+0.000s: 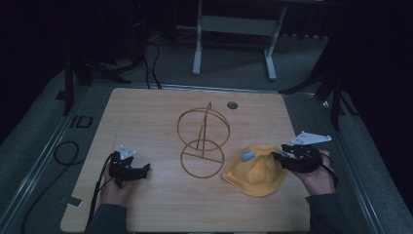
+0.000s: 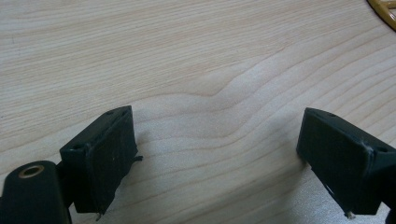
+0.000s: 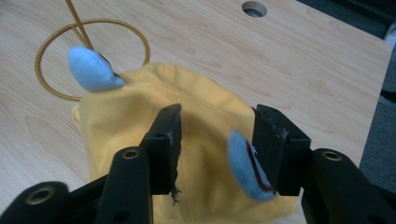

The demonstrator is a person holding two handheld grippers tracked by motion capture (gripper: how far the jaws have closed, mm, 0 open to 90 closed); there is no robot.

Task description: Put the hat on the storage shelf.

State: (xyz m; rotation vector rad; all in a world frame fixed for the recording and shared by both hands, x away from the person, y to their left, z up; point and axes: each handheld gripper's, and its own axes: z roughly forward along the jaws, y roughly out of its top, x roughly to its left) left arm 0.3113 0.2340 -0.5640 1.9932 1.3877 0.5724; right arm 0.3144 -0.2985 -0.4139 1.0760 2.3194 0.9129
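Observation:
A yellow hat (image 1: 255, 170) with blue ears (image 1: 248, 156) lies on the wooden table (image 1: 146, 112) at the right. Just left of it stands a gold wire stand (image 1: 202, 141) made of two rings and a rod. My right gripper (image 1: 277, 156) is at the hat's right edge. In the right gripper view it (image 3: 217, 126) is open, its jaws straddling the hat (image 3: 135, 107), with one blue ear (image 3: 245, 165) beside the right jaw and the other ear (image 3: 91, 70) farther off. My left gripper (image 1: 145, 169) rests at the left, open (image 2: 217, 140) over bare wood.
A round cable hole (image 1: 232, 105) is in the table's far edge. A metal frame (image 1: 234, 29) stands on the floor behind the table. A black cable (image 1: 65, 151) loops on the floor at the left. The stand's rim (image 2: 385, 9) shows in the left gripper view's corner.

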